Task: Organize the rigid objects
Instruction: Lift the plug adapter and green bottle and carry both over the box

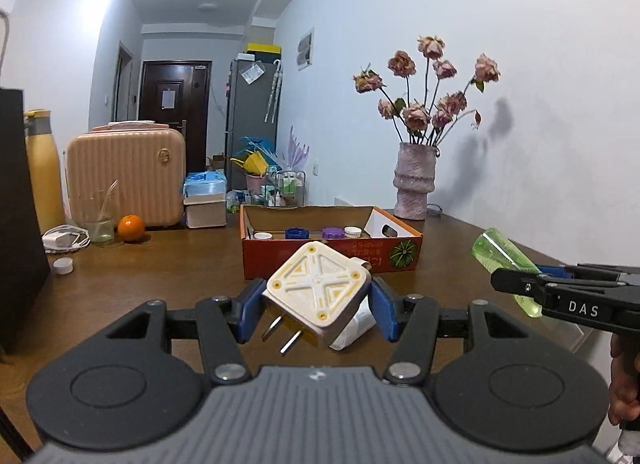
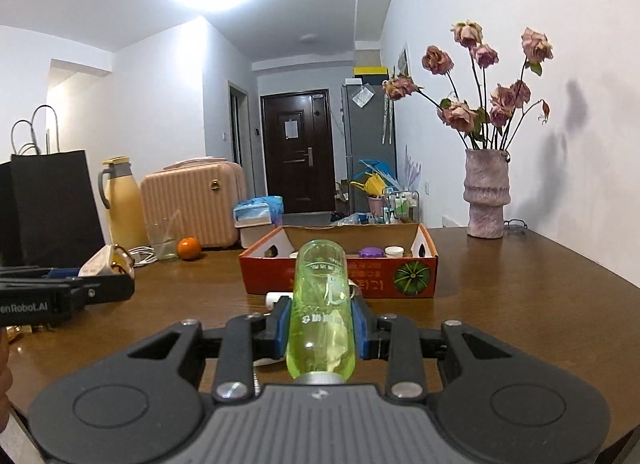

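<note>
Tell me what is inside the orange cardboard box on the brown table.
Inside the orange cardboard box, only tops show: two white caps, a blue cap and a purple cap. The box wall hides what is below them.

At centre frame a cream plug adapter (image 1: 318, 292) with yellow triangles; translucent green bottle (image 2: 322, 312); orange-red box (image 1: 332, 252) printed with a green pumpkin; brown counter (image 1: 160, 264); pink ribbed suitcase (image 1: 126, 178).

On the desk (image 2: 520, 284) stand a vase of dried roses (image 2: 486, 194), a pink case (image 2: 192, 204), a yellow flask (image 2: 120, 204) — and an orange (image 2: 189, 249).
</note>
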Available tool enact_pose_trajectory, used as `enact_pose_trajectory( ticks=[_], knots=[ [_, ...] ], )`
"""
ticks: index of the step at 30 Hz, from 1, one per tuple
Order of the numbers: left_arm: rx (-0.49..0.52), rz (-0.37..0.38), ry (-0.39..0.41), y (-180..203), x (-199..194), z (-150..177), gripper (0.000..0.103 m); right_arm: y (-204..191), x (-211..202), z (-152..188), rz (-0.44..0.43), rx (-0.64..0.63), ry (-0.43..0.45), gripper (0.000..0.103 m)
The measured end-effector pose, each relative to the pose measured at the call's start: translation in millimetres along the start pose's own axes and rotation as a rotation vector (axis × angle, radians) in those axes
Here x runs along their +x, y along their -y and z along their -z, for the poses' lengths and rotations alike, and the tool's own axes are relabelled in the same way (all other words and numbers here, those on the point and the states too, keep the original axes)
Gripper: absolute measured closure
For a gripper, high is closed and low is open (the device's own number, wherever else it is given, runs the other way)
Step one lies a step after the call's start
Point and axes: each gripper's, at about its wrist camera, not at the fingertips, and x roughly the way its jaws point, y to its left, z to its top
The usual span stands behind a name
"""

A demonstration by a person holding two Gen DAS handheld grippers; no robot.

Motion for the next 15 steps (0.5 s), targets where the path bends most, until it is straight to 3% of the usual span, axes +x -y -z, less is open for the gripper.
enact_pose_trajectory(
  ticks=[9, 15],
  knots=[
    [-0.012, -0.002, 0.003, -12.1, 16.1, -5.7, 0.046, 3.6, 8.8, -3.7, 0.011, 0.005, -0.005, 0.073],
    [-0.004, 0.072, -0.053, -31.0, 97.1, -40.4, 0.046, 32.0, 57.5, -28.5, -0.026, 0.035, -0.019, 0.073]
  ],
)
